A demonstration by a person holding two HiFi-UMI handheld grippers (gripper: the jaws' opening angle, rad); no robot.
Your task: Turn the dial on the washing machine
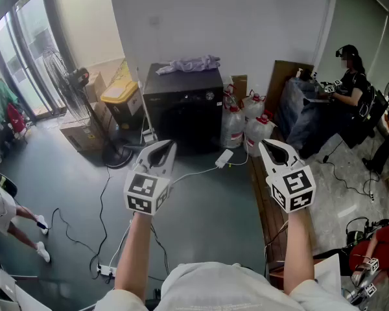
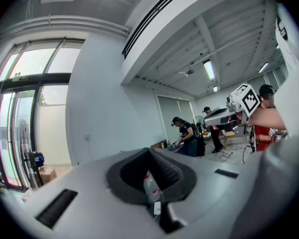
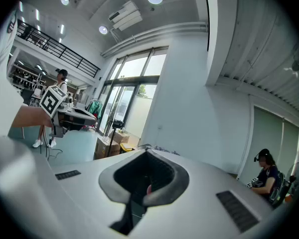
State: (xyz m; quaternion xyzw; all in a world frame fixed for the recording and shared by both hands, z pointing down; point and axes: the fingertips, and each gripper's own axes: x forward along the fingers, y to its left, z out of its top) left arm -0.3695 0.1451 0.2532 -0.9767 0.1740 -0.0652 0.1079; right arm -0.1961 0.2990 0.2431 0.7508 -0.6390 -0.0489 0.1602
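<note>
The black washing machine [image 1: 183, 105] stands against the far wall with a crumpled pale cloth [image 1: 194, 63] on top. Its control strip runs along the front top edge; the dial is too small to make out. My left gripper [image 1: 161, 149] and right gripper [image 1: 271, 148] are held side by side in the air, well short of the machine, both shut with nothing between the jaws. In the left gripper view the left gripper's [image 2: 150, 151] closed jaws fill the lower picture, and likewise the right gripper's [image 3: 147, 153] in the right gripper view.
Large water jugs [image 1: 246, 118] stand right of the machine, a yellow-lidded bin [image 1: 121, 92] and a fan [image 1: 78, 83] to its left. Cables, a white adapter [image 1: 223, 158] and a power strip [image 1: 106, 272] lie on the floor. A person [image 1: 350, 86] sits at far right.
</note>
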